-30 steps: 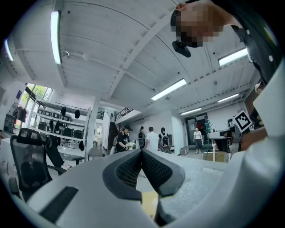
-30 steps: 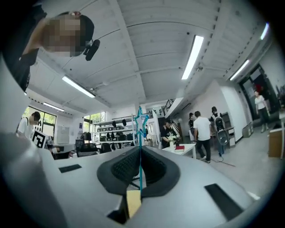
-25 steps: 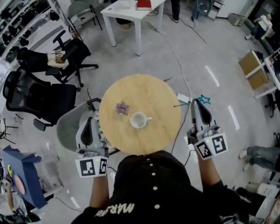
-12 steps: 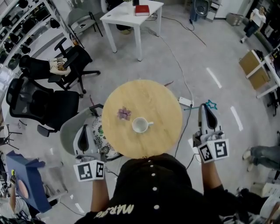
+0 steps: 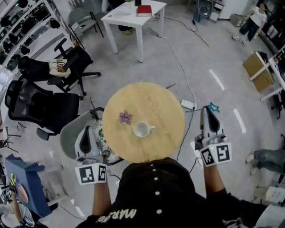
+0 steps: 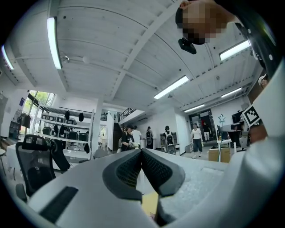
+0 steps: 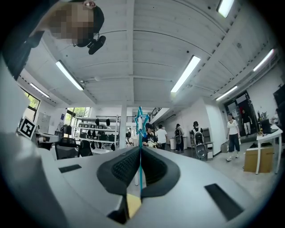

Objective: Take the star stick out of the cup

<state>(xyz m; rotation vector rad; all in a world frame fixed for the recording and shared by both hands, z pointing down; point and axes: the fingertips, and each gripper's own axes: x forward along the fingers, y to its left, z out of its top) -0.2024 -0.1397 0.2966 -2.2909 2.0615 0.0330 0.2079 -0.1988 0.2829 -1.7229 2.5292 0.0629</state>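
Note:
A white cup (image 5: pixel 142 129) stands near the middle of the round wooden table (image 5: pixel 156 102), with nothing sticking out of it. My right gripper (image 5: pixel 209 110) is off the table's right edge, pointing up, shut on the teal star stick (image 5: pixel 213 107). In the right gripper view the stick (image 7: pixel 140 147) runs up between the closed jaws, its star outline above the tips of my right gripper (image 7: pixel 140 153). My left gripper (image 5: pixel 84 138) hangs left of the table over a grey chair. In the left gripper view my left gripper (image 6: pixel 141 153) points upward, jaws together and empty.
A small purple thing (image 5: pixel 125 117) lies on the table left of the cup. A grey chair (image 5: pixel 69 133) sits at the table's left edge, black office chairs (image 5: pixel 40 102) further left. A white table (image 5: pixel 133 13) stands at the back; cables and a white power strip (image 5: pixel 187 104) lie on the floor.
My right gripper has shifted slightly right, away from the table edge, with the star stick still in it. The left gripper has dropped back a little toward me.

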